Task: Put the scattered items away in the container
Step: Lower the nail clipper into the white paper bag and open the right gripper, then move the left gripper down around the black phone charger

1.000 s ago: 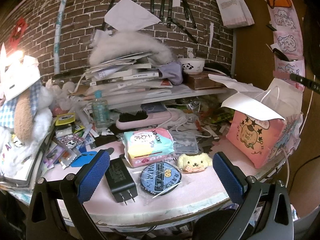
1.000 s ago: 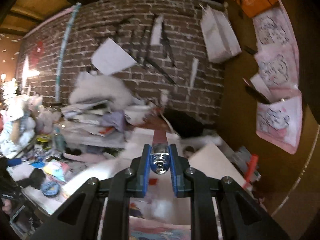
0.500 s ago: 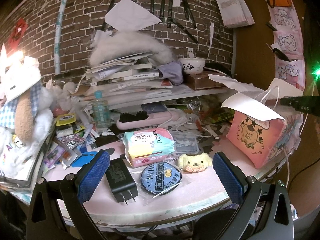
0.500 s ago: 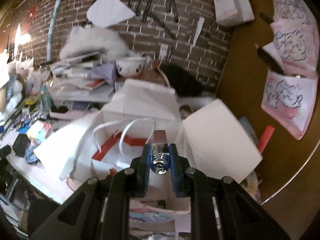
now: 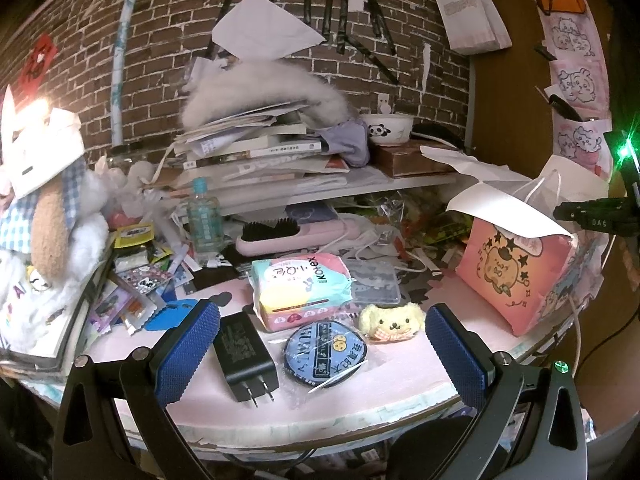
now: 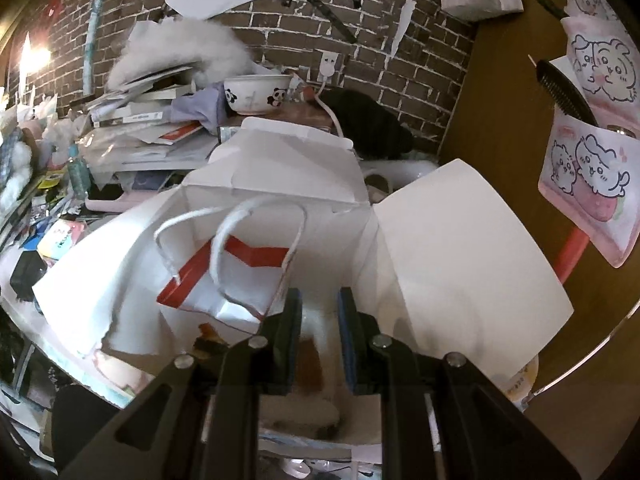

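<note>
right gripper (image 6: 318, 312): tipped down from the wall, lowered into the open box (image 6: 460, 240)
tube in jaws: no longer visible

left gripper (image 5: 322, 348) — fingers spread wide, right gripper (image 6: 318, 312) — nearly closed

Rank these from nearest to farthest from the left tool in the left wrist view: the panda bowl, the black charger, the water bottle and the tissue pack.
1. Black charger: beside the left tool's left finger, at the table's front edge.
2. Tissue pack: just behind the charger, mid-table.
3. Water bottle: farther back, to the left.
4. Panda bowl: on the rear shelf, near the brick wall.
</note>
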The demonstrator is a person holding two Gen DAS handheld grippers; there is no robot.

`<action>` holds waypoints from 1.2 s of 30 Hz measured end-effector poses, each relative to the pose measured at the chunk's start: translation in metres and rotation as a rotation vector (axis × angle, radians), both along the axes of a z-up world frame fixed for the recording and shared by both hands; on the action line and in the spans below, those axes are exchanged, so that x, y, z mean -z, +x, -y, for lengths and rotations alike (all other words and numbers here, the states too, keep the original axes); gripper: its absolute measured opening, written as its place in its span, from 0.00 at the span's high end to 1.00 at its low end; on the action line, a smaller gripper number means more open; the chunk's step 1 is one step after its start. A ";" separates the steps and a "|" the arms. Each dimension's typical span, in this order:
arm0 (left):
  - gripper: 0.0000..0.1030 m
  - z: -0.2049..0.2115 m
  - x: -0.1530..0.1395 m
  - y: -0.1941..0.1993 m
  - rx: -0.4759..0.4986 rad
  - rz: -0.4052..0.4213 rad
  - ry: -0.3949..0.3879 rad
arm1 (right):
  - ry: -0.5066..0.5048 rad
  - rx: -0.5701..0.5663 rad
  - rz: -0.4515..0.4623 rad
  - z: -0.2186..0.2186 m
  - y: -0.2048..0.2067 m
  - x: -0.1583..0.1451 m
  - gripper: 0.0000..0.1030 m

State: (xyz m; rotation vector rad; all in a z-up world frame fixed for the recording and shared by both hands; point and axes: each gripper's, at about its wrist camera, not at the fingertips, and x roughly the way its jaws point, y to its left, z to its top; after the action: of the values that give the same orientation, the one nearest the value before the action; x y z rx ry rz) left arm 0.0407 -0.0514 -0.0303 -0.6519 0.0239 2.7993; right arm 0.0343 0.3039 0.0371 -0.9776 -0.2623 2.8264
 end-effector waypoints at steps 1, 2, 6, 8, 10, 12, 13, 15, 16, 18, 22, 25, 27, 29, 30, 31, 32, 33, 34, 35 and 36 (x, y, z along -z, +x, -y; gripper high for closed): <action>0.00 -0.001 0.000 0.000 -0.001 0.001 -0.001 | -0.003 0.001 -0.002 -0.001 0.000 0.000 0.85; 0.00 0.000 0.001 0.000 -0.002 0.003 -0.001 | -0.008 0.000 -0.004 -0.001 0.000 0.000 0.85; 0.00 0.001 0.003 -0.003 -0.004 0.013 0.002 | -0.034 -0.011 -0.042 -0.001 0.005 -0.007 0.82; 0.00 0.000 0.005 -0.004 -0.008 0.020 0.001 | -0.053 -0.028 -0.083 0.001 0.012 -0.014 0.72; 0.00 0.000 0.006 -0.006 -0.009 0.025 0.001 | -0.078 -0.040 -0.148 0.004 0.022 -0.024 0.40; 0.00 0.001 0.007 -0.007 -0.012 0.030 0.003 | -0.105 -0.060 -0.224 0.008 0.033 -0.035 0.32; 0.00 0.002 0.008 -0.008 -0.012 0.032 0.006 | -0.114 -0.076 -0.255 0.012 0.038 -0.040 0.30; 0.00 0.004 0.010 -0.010 -0.013 0.038 0.013 | -0.138 -0.117 -0.322 0.020 0.050 -0.050 0.21; 0.00 0.004 0.011 -0.010 -0.015 0.040 0.015 | -0.154 -0.140 -0.357 0.025 0.057 -0.054 0.14; 0.00 0.008 0.013 -0.013 -0.023 0.047 0.023 | -0.183 -0.189 -0.414 0.037 0.067 -0.060 0.06; 0.00 0.015 0.021 -0.018 -0.051 0.066 0.029 | -0.246 -0.320 -0.458 0.065 0.083 -0.061 0.02; 0.00 0.024 0.027 -0.022 -0.070 0.085 0.050 | -0.266 -0.447 -0.463 0.091 0.093 -0.053 0.02; 0.00 0.028 0.032 -0.024 -0.077 0.096 0.060 | -0.270 -0.502 -0.463 0.107 0.096 -0.045 0.02; 0.00 0.032 0.038 -0.027 -0.085 0.107 0.066 | -0.276 -0.552 -0.448 0.122 0.099 -0.034 0.02; 0.00 0.033 0.040 -0.028 -0.087 0.114 0.069 | -0.279 -0.576 -0.434 0.130 0.100 -0.027 0.02; 0.00 0.035 0.044 -0.030 -0.090 0.124 0.073 | -0.281 -0.596 -0.418 0.138 0.099 -0.020 0.02; 0.00 0.037 0.046 -0.032 -0.093 0.132 0.076 | -0.282 -0.609 -0.400 0.145 0.099 -0.014 0.02; 0.00 0.037 0.048 -0.033 -0.096 0.138 0.078 | -0.284 -0.617 -0.381 0.150 0.098 -0.007 0.02; 0.00 0.038 0.051 -0.035 -0.099 0.144 0.078 | -0.292 -0.625 -0.357 0.156 0.096 0.000 0.02; 0.00 0.038 0.053 -0.036 -0.103 0.147 0.077 | -0.302 -0.634 -0.335 0.160 0.095 0.006 0.01; 0.00 0.039 0.055 -0.037 -0.106 0.149 0.076 | -0.315 -0.645 -0.309 0.164 0.093 0.013 0.01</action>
State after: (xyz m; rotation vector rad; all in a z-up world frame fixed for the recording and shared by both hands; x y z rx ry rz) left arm 0.0033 -0.0900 -0.0854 -0.8648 -0.1489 2.8275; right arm 0.1273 0.1398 0.0244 -0.5443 -0.1072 3.6413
